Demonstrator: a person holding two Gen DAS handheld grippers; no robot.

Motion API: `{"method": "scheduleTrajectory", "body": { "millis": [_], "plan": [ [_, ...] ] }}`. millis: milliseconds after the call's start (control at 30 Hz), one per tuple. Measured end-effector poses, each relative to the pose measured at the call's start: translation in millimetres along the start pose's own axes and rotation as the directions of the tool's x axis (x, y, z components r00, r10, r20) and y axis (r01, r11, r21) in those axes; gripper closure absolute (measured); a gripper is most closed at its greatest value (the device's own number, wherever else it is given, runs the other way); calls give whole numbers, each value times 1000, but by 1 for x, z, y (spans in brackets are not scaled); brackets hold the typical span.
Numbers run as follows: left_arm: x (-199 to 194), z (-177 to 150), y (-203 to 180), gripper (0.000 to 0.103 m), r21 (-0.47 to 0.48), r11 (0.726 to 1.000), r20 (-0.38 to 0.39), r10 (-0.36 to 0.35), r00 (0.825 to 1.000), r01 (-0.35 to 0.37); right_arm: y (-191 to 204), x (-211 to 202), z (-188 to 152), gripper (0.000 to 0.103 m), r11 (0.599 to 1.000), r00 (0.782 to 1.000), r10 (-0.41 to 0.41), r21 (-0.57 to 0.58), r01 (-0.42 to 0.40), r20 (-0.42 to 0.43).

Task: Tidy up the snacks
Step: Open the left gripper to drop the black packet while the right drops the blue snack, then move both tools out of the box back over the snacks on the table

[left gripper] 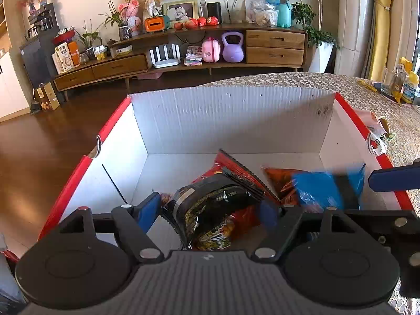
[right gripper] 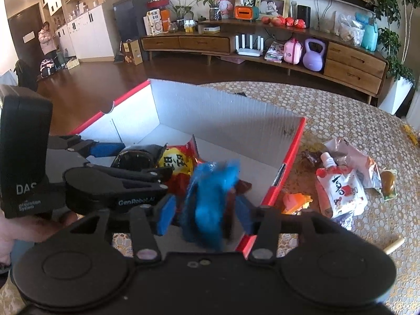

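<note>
A red-rimmed white cardboard box (left gripper: 231, 120) stands on the table and also shows in the right wrist view (right gripper: 223, 120). My left gripper (left gripper: 210, 210) is inside it, its blue fingers on either side of a black snack bag (left gripper: 212, 207) that lies over red snack bags (left gripper: 236, 170). The black bag also shows in the right wrist view (right gripper: 139, 157). My right gripper (right gripper: 204, 210) is open over the box's near right part. A blurred blue packet (right gripper: 210, 199) is between its fingers, apart from both; it also shows in the left wrist view (left gripper: 323, 189).
On the patterned tablecloth (right gripper: 341, 120) right of the box lie a white-and-red drink pouch (right gripper: 338, 191), an orange packet (right gripper: 296, 202) and other wrappers. A wooden TV cabinet (left gripper: 275, 44) stands across the dark floor. A person (right gripper: 47, 39) stands far left.
</note>
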State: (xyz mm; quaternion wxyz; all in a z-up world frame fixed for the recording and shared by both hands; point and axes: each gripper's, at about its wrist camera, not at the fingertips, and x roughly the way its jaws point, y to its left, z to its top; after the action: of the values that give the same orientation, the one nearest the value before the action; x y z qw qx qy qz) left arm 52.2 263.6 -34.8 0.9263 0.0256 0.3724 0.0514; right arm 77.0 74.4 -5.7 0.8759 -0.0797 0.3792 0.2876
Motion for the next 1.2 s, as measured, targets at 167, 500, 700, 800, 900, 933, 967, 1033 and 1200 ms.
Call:
{"method": "scheduleTrajectory", "body": {
  "millis": [167,500,700,800,900,933,967,1033,1200],
  "plan": [
    [-5,3,-1,18,1,1000,2,17,1000,-17,-2,-7,1,48,1000,1000,3,5,-3,12],
    [-23,6,-9,5,7,999,16,45,999,-45,-11,-36,-4,32,1000,998,17,19,-19,66],
    [-43,9,-27,5,22,999,53,38,998,-39,-32,-62,-14,31,999,995,-10,39,7,98],
    [-54,10,-38,5,25,999,74,28,997,-30,-45,-74,-21,30,999,994,-32,47,27,108],
    [-64,11,-52,5,36,999,94,16,995,-20,-58,-84,-29,30,997,992,-50,61,43,114],
    [-67,11,-57,5,41,999,100,14,995,-18,-62,-88,-32,29,997,992,-55,66,47,117],
    [-70,11,-63,5,45,999,108,12,994,-17,-66,-91,-35,28,996,991,-60,69,52,121],
    [-75,11,-71,3,53,999,118,7,993,-13,-73,-97,-39,28,995,990,-72,76,63,125],
    [-84,11,-91,1,75,997,133,-9,991,-1,-87,-108,-49,27,992,987,-93,92,81,133]
  ]
}}
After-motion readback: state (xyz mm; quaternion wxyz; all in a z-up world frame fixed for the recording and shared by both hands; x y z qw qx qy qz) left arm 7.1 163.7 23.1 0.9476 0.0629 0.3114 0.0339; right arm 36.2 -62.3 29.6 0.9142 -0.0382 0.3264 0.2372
